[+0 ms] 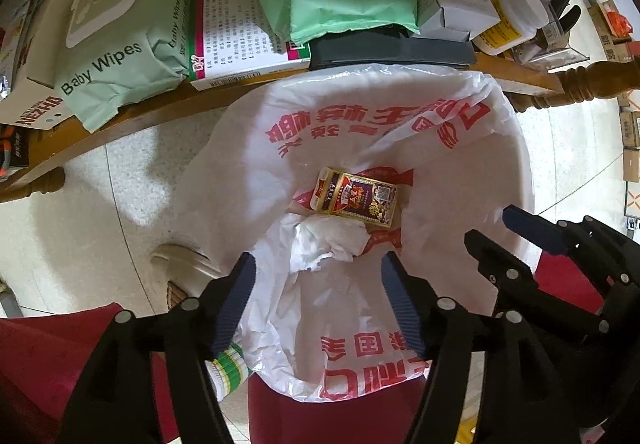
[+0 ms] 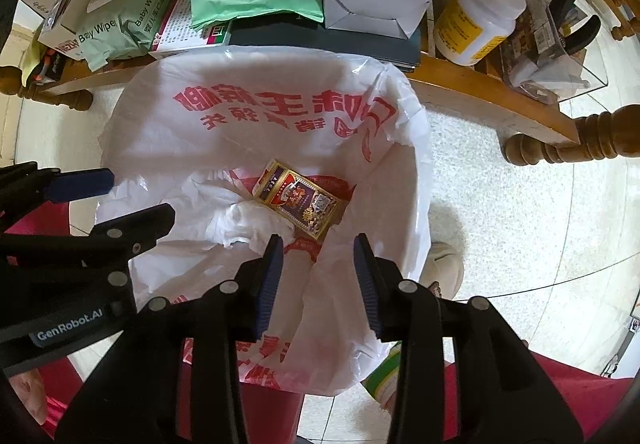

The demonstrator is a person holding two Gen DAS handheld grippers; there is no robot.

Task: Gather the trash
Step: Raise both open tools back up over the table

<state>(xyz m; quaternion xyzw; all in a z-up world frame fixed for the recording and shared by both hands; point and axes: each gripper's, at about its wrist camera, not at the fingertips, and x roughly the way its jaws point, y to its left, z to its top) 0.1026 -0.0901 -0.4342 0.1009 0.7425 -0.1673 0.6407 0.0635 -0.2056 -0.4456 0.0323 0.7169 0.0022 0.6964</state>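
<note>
Left wrist view looks straight down into a bin lined with a white bag (image 1: 400, 132) printed in red. At the bottom of that bag lie a crumpled white tissue (image 1: 328, 244) and, touching it on the far side, a flattened gold-and-purple packet (image 1: 358, 198). Both pieces look already dropped in, so this part of the job seems done.

Above the bag, the left hand-held gripper (image 1: 318, 292) stands wide with nothing between its pads; the right hand-held gripper (image 2: 318, 272) is parted more narrowly, also empty.

Beyond the bag, the wooden desk (image 2: 480, 84) carries wipes packs, boxes and a white bottle (image 2: 476, 20); whether any of that counts as trash I cannot tell.
</note>
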